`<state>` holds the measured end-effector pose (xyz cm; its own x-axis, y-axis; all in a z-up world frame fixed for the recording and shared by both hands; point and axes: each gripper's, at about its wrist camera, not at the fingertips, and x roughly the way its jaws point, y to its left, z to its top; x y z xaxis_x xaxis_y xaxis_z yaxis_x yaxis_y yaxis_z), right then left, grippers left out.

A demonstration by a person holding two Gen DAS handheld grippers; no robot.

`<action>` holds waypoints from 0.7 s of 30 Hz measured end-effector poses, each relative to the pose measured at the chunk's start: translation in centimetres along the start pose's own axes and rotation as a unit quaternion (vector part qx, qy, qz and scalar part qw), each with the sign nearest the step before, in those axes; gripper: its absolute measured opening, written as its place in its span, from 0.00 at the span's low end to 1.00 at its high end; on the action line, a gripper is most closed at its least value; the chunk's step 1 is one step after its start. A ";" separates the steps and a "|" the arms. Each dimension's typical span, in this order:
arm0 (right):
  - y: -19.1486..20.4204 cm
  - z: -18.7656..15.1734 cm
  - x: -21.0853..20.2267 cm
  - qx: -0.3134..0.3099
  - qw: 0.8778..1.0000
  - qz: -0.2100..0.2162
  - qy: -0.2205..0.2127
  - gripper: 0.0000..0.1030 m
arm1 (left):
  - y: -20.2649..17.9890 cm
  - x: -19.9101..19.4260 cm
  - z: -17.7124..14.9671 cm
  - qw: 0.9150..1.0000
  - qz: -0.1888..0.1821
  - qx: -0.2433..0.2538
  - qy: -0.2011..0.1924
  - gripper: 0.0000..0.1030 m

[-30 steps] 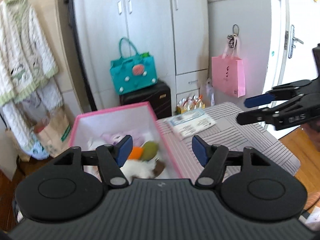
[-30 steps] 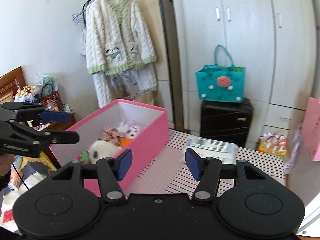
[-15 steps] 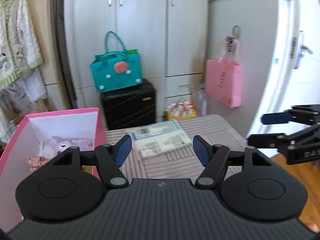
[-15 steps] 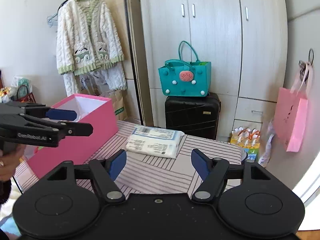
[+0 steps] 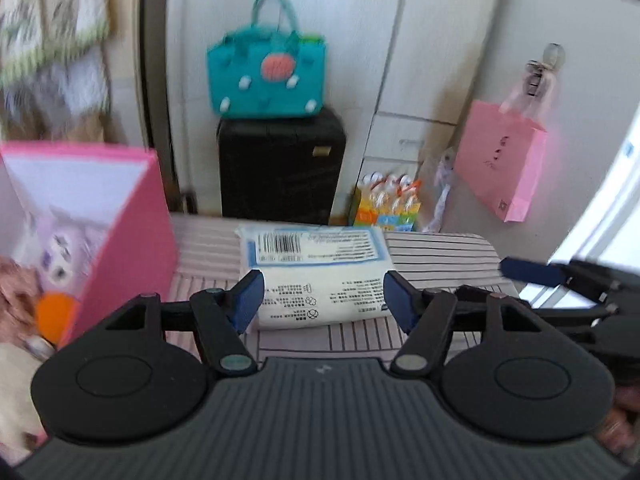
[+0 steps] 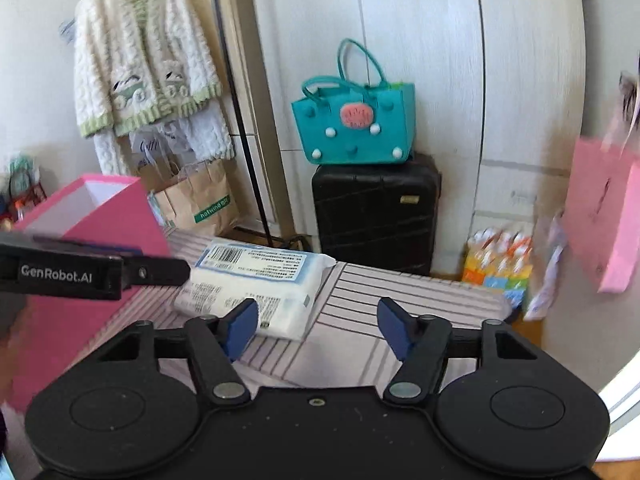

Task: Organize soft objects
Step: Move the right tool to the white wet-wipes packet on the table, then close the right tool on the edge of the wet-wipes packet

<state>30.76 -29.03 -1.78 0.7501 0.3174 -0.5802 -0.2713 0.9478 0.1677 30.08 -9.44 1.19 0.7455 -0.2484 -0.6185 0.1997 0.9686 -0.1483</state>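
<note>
the counter (image 5: 440, 252) carried a sealed pack (image 5: 320, 276) near its far edge, toward the middle. an open box (image 5: 132, 240) stood at the counter's left edge, with soft toys (image 5: 60, 248) lying inside it. behind the counter's far edge a suitcase (image 5: 280, 164) stood on the floor against the wardrobe (image 6: 420, 60), and a handbag (image 5: 266, 80) sat on top of the suitcase. right of the suitcase a bottle multipack (image 5: 388, 204) rested on the floor. a paper bag (image 5: 502, 164) hung beyond the counter's far right corner. a cardigan (image 6: 140, 64) hung behind the box, above a shopping bag (image 6: 200, 200) on the floor.
</note>
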 end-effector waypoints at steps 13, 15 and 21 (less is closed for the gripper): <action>-0.6 -0.5 6.6 0.055 0.995 0.071 0.040 0.61 | 3.2 6.6 -0.7 0.990 0.062 -0.115 0.059 0.59; -0.5 -0.5 6.7 0.054 0.995 0.070 0.041 0.61 | 2.9 6.8 -1.0 0.990 0.071 -0.110 0.052 0.59; -0.9 -0.8 7.7 0.061 0.994 0.082 0.047 0.49 | 2.3 7.4 -1.1 0.990 0.089 -0.110 0.029 0.57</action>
<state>36.33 -27.43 -7.05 0.6402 0.4687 -0.6087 -0.3056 0.8823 0.3579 35.36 -9.03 -4.62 0.7177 -0.0794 -0.6918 -0.0796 0.9776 -0.1948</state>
